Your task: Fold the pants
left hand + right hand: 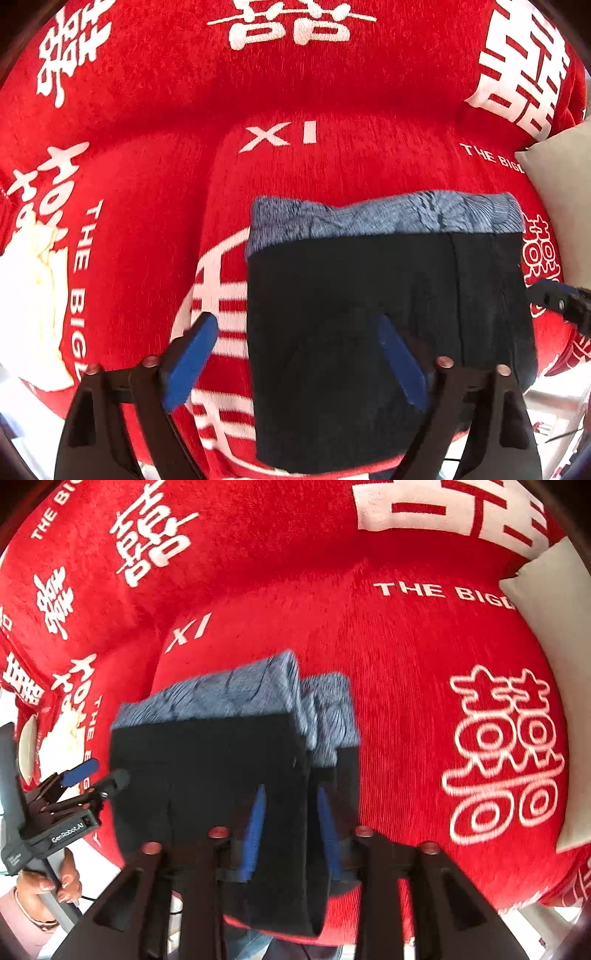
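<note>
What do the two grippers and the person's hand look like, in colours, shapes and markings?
Both grippers have black angular bodies with copper-coloured rivets and flat blue fingers. The left gripper, seen from the right wrist view, carries white "GenRobot.AI" lettering on a dark block above a grey handle. The person's hand on that handle is bare, with pale polished nails and a thin bracelet. The right gripper looks alike.
</note>
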The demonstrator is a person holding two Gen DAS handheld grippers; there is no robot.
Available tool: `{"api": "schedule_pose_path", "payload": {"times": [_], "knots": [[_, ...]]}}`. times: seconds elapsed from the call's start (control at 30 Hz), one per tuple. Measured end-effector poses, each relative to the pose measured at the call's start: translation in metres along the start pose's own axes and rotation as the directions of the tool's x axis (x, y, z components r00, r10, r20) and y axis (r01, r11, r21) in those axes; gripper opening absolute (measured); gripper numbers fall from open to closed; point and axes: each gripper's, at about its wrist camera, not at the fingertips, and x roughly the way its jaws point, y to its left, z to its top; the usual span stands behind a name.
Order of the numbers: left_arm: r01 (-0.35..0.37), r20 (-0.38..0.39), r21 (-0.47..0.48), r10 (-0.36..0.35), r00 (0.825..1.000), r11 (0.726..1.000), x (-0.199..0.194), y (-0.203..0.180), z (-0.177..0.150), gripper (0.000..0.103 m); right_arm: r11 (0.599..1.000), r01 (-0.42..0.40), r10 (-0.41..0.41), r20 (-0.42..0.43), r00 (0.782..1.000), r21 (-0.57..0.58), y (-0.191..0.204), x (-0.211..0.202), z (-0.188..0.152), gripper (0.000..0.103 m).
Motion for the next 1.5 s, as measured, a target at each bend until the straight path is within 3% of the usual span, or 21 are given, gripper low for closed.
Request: {"api": "schedule_pose_path", "payload": {"times": [0.17,0.2,0.23,0.43,0.6,0.73,0.93,1.5], "knots": [[0.017,-0.037,-0.007,-0.017,0.999,1.0,-0.012,-0.006,-0.021,0.091,0.999,0.03,-0.03,-0.013,0.999,-0.018,0.021,-0.013,-0.031,0.061],[0.023,-0.047,-0.015,-0.024,0.999,1.0,-0.014,-0.007,-0.024,0.101,0.999,0.032,-0.032,-0.021,0.999,-0.02,0.025,-0.015,-0.037,0.064],[0.027,-0.052,-0.021,-0.028,0.998,0.999,-0.017,-0.007,-0.027,0.103,0.999,0.037,-0.037,-0.022,0.999,-0.022,0.027,-0.017,-0.042,0.068],[0.017,-0.076,-0.038,-0.02,0.997,0.999,-0.035,-0.009,-0.045,0.103,0.998,0.062,-0.062,-0.041,0.997,-0.007,0.045,-0.025,-0.064,0.075],[-0.027,-0.062,-0.009,0.027,0.998,1.0,-0.056,-0.009,-0.056,0.103,0.992,0.122,-0.123,-0.027,0.992,-0.016,0.054,-0.036,-0.072,0.084],[-0.033,-0.061,-0.002,0.033,0.998,0.999,-0.071,-0.007,-0.065,0.103,0.987,0.159,-0.159,-0.002,0.987,-0.007,0.061,-0.049,-0.079,0.103],[-0.027,-0.04,0.022,0.028,0.999,0.999,-0.095,-0.006,-0.079,0.103,0.975,0.223,-0.222,0.035,0.974,-0.002,0.074,-0.065,-0.088,0.103],[-0.034,-0.062,0.068,0.038,0.997,0.997,-0.124,-0.014,-0.096,0.103,0.968,0.246,-0.246,0.002,0.969,-0.045,0.097,-0.091,-0.101,0.103]]}}
